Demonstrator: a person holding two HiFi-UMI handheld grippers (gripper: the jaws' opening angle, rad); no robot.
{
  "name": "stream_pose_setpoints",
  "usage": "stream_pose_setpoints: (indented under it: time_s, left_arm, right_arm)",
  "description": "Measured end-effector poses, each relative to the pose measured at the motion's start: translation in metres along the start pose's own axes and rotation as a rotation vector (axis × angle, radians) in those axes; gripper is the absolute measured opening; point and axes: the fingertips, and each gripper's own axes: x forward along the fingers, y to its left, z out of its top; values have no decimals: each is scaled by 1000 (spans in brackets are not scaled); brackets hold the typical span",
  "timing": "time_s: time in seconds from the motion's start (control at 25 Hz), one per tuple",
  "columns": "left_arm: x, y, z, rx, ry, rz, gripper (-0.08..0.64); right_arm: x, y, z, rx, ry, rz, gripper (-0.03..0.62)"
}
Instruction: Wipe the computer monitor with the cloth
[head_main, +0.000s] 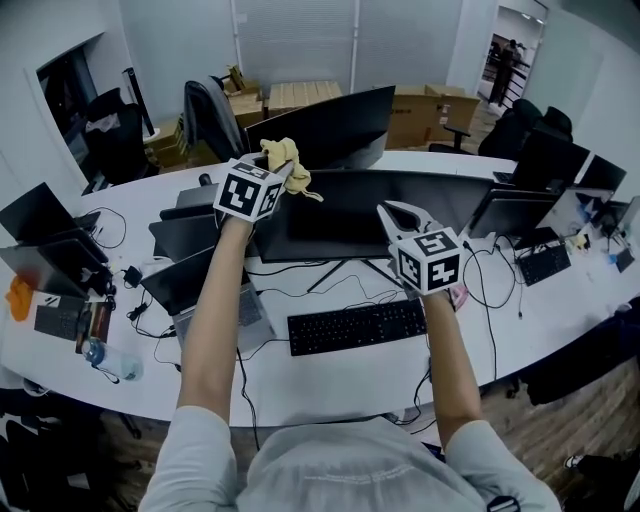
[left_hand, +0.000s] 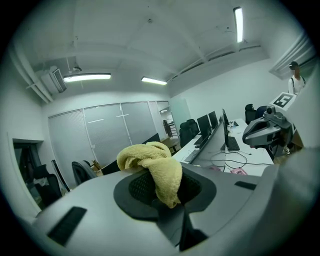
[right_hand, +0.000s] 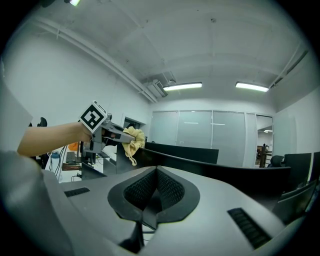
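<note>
A wide black monitor (head_main: 340, 215) stands on the white desk in the head view. My left gripper (head_main: 281, 169) hangs above the monitor's upper left corner, shut on a crumpled yellow cloth (head_main: 288, 160). The left gripper view has the cloth (left_hand: 155, 170) bunched between the jaws. My right gripper (head_main: 398, 212) is shut with nothing in it and sits in front of the screen's right half. The right gripper view looks over the monitor's top edge (right_hand: 210, 167) at the left gripper (right_hand: 120, 136) and its cloth (right_hand: 132, 143).
A black keyboard (head_main: 357, 326) lies in front of the monitor, with cables (head_main: 340, 282) running behind it. Laptops (head_main: 190, 275) and a water bottle (head_main: 110, 361) sit to the left. More monitors (head_main: 520, 210) and a second keyboard (head_main: 545, 263) stand to the right.
</note>
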Motion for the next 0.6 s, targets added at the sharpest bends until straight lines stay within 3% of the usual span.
stream_pose_setpoints:
  time_s: [0.6]
  left_arm:
    - [-74, 70, -49, -58, 21, 123, 91]
  right_arm:
    - [-20, 53, -11, 12, 21, -18, 26]
